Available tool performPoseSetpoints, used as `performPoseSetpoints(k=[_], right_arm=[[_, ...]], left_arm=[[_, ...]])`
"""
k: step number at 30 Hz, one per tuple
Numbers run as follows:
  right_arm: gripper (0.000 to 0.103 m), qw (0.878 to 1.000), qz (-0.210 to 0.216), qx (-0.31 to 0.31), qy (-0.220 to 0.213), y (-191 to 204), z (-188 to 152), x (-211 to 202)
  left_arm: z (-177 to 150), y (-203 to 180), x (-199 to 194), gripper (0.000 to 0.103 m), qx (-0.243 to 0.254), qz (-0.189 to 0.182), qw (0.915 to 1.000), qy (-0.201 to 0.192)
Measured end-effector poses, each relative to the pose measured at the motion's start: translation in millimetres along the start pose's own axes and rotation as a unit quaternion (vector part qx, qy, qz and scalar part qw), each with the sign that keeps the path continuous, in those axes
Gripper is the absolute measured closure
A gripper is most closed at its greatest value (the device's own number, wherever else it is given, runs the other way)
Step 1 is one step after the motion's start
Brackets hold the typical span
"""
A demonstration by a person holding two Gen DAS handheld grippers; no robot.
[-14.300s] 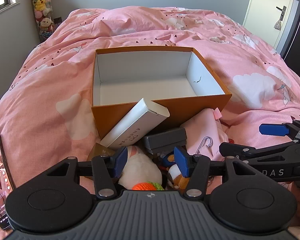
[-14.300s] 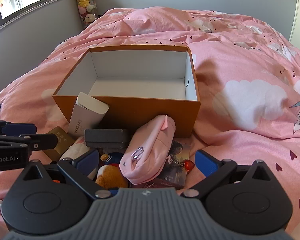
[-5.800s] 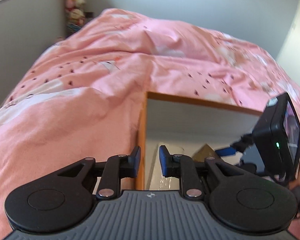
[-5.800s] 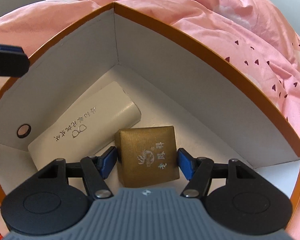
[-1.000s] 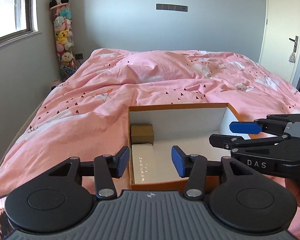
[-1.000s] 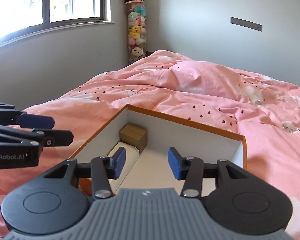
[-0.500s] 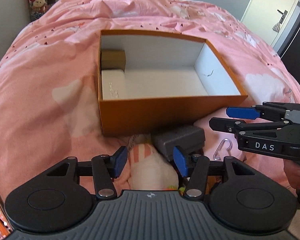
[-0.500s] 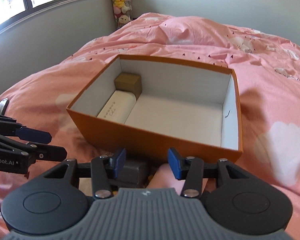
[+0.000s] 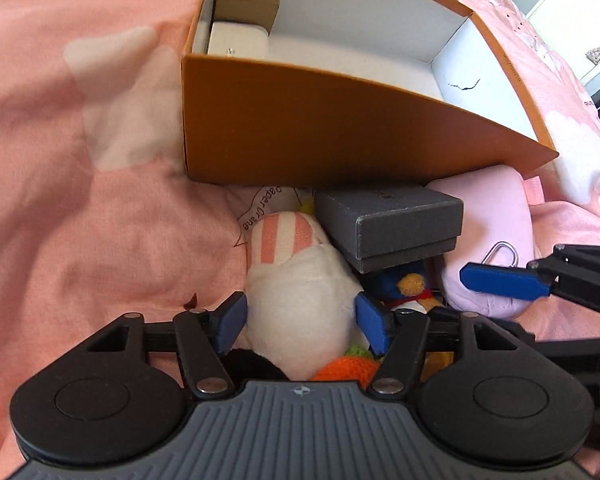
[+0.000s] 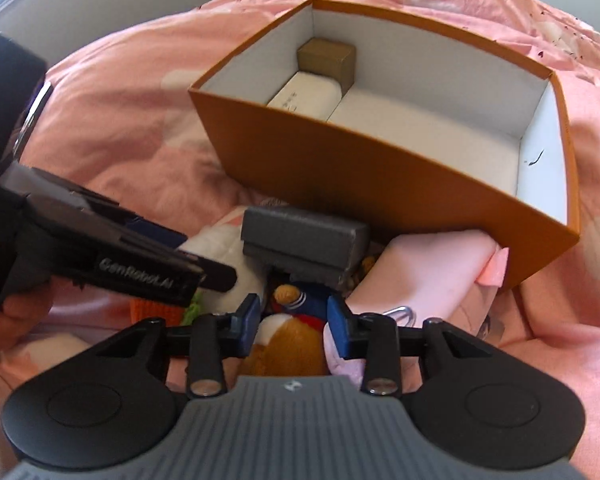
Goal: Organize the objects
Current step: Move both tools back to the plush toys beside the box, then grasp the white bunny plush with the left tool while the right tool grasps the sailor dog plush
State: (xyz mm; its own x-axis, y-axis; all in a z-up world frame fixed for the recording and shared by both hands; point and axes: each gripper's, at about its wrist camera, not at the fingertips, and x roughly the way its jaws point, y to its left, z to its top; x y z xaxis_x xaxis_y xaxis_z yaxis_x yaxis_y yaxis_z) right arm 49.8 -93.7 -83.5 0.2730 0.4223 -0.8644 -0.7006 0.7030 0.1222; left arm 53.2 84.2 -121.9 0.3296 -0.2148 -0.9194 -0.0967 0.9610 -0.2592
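An orange box [image 9: 340,128] [image 10: 380,184] sits on the pink bed and holds a white case [image 10: 304,96] and a gold box [image 10: 326,60] along its left wall. In front of it lie a grey box [image 9: 392,228] [image 10: 304,240], a white plush with pink stripes [image 9: 300,296], a pink pouch [image 9: 496,236] [image 10: 424,276] and a brown-and-blue plush [image 10: 292,336]. My left gripper [image 9: 300,322] is open, its fingers on either side of the white plush. My right gripper [image 10: 294,328] is open around the brown-and-blue plush.
An orange knitted toy [image 9: 346,368] lies under the left gripper. A metal carabiner [image 9: 500,252] hangs on the pouch. The pink duvet [image 9: 100,160] surrounds everything. A door [image 9: 580,20] stands at the far right.
Both grippers have dropped low and forward to the pile in front of the box. The left fingers now flank the white plush, the right fingers flank the brown-and-blue plush.
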Motion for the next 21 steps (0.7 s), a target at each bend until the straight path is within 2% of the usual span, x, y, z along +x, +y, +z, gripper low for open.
performPoseSetpoints(k=[5,9,16,21], right_arm=[[0.063,1.0,0.009,-0.007,0.028,2.0,0.2,10.5],[0.062,0.999,0.004,-0.008,0.048,3.2,-0.8,20.8],[0.056,0.998,-0.001,-0.021,0.065,8.8,-1.3,34.5],[0.054,0.996,-0.017,-0.047,0.075,16.0,-3.3,39.9]], left_arm=[[-3.3,8.2,8.8,0.022,-0.018,-0.013,0.9996,0.016],[-6.8,12.2,11.4,0.021,-0.023,-0.017,0.9994,0.02],[-17.4,12.7,3.1,0.032,-0.014,-0.009,0.9998,0.012],[-27.1,4.0,-20.1,0.037,0.019,0.02,0.9996,-0.003]])
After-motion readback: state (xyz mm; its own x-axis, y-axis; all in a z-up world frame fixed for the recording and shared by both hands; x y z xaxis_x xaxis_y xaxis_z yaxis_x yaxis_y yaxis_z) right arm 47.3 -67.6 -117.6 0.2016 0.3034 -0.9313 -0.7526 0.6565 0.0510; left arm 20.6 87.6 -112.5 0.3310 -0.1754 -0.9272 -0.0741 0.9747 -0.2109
